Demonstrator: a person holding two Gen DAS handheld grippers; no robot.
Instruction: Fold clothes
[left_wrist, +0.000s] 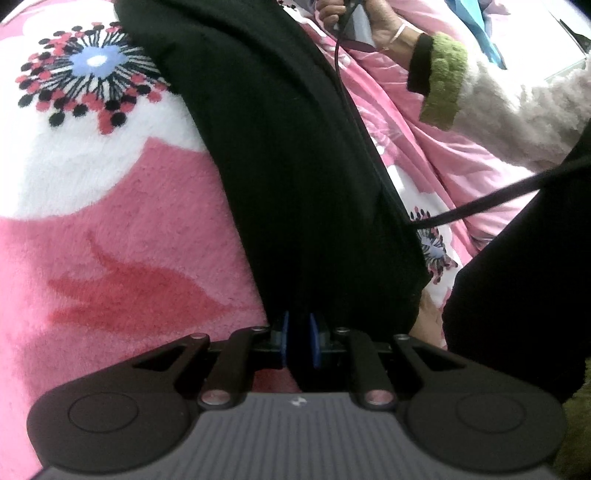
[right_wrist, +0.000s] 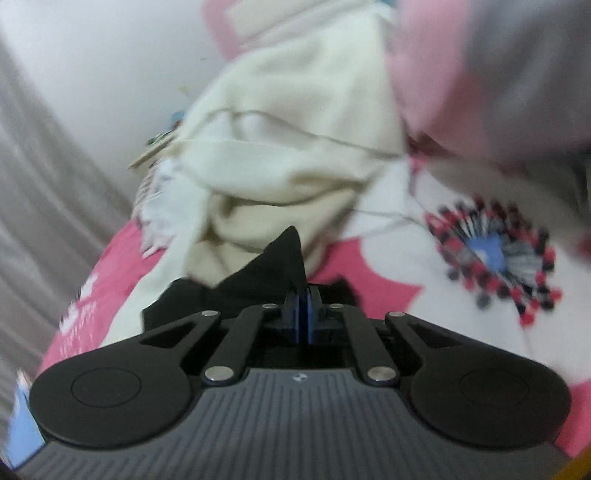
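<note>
Grippers (left_wrist: 298, 341) clamping stretched black garment (left_wrist: 280, 147)

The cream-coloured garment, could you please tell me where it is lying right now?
In the right wrist view, the crumpled cream-coloured garment lies on the pink floral fleece blanket, straight ahead of the right gripper, just beyond the black cloth it pinches.

surface: pink floral fleece blanket (left_wrist: 122, 221) | on it: black garment (left_wrist: 288, 155), cream cloth pile (right_wrist: 280, 162)
</note>
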